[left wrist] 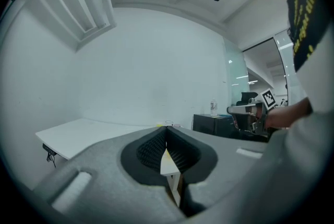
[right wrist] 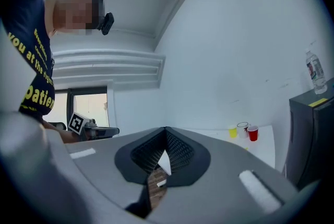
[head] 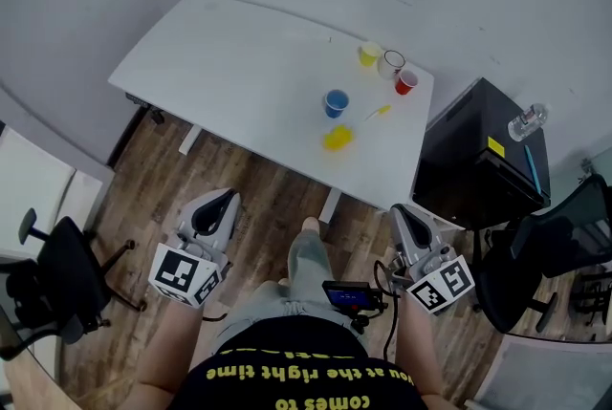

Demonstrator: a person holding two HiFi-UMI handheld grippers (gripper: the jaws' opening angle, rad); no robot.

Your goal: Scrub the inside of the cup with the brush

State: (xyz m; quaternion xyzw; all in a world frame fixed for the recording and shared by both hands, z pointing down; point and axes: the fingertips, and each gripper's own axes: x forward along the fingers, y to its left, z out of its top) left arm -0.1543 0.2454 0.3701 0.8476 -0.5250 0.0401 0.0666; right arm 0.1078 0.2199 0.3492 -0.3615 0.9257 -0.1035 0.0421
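On the white table [head: 239, 64] stand a blue cup [head: 336, 102], a yellow cup [head: 369, 53], a clear cup [head: 392, 63] and a red cup [head: 406, 81]. A small yellow-handled brush [head: 379, 112] lies right of the blue cup, and a yellow sponge-like lump [head: 338, 139] lies in front of it. My left gripper [head: 222, 199] and right gripper [head: 399, 212] hang low over the wooden floor, well short of the table. Both are shut and hold nothing. In the right gripper view the yellow cup [right wrist: 233, 132], clear cup [right wrist: 242, 129] and red cup [right wrist: 253, 133] show far off.
A black cabinet [head: 483, 160] with a water bottle [head: 528, 121] on it stands right of the table. Office chairs sit at the left [head: 57, 284] and right [head: 545, 255]. The table's legs [head: 330, 205] are at its near edge.
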